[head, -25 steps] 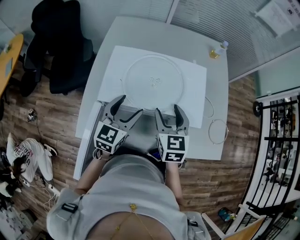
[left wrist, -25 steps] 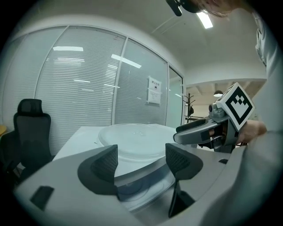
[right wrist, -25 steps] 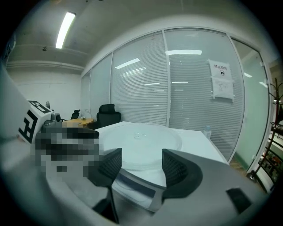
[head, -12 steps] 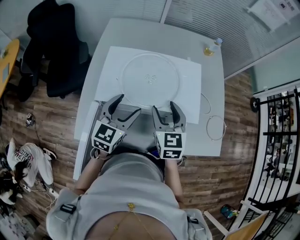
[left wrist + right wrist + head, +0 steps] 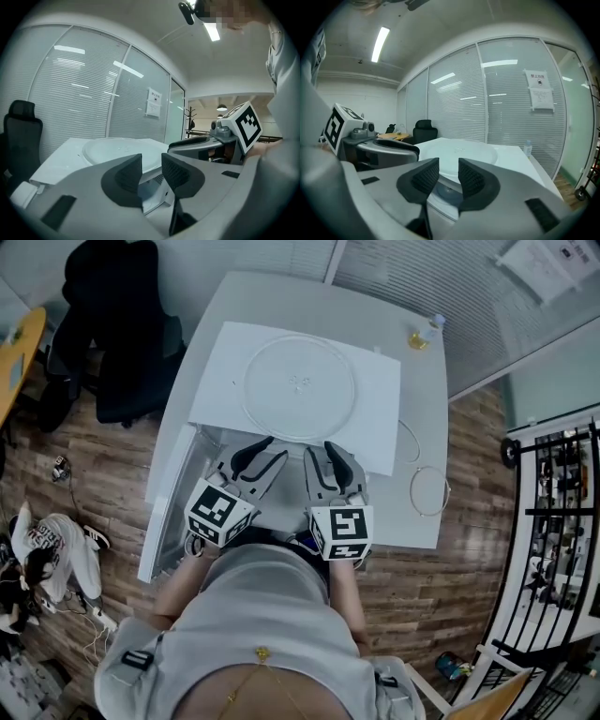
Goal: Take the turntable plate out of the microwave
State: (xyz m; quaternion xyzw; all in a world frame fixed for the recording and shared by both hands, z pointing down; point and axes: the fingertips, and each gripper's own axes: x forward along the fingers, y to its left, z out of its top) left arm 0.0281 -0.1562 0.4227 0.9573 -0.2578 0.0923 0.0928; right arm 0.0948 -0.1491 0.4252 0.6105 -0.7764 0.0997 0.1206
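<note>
**Plate is out and parked on the microwave roof, both grippers let go**

- The turntable plate (image 5: 300,385) lies flat on top of the microwave (image 5: 380,442), centred, at 12 o'clock from both grippers. It isn't in the cavity.
- Change: a second ago both pairs of jaws stood wide at the plate's near rim. Now the left gripper (image 5: 265,452) and right gripper (image 5: 326,448) sit back toward 6 o'clock, clear of the rim and off the plate.
- Both pairs of jaws have just been closing. They're half-narrowed with a visible gap, and both gripper views show nothing between the pads. They are released, not gripping.
- The microwave door (image 5: 169,512) hangs open at about 8 o'clock from the left gripper.
- A small bottle (image 5: 424,334) stands on the table (image 5: 427,531) at 2 o'clock from the plate, well apart. It's not in the way.

Read: the removal looks effectively complete. The plate rests stable on a flat surface with margin on all sides. What's left is probably pulling back, maybe shutting the door. The only risk I see is clipping the plate's near rim if either gripper swings forward again.
</note>
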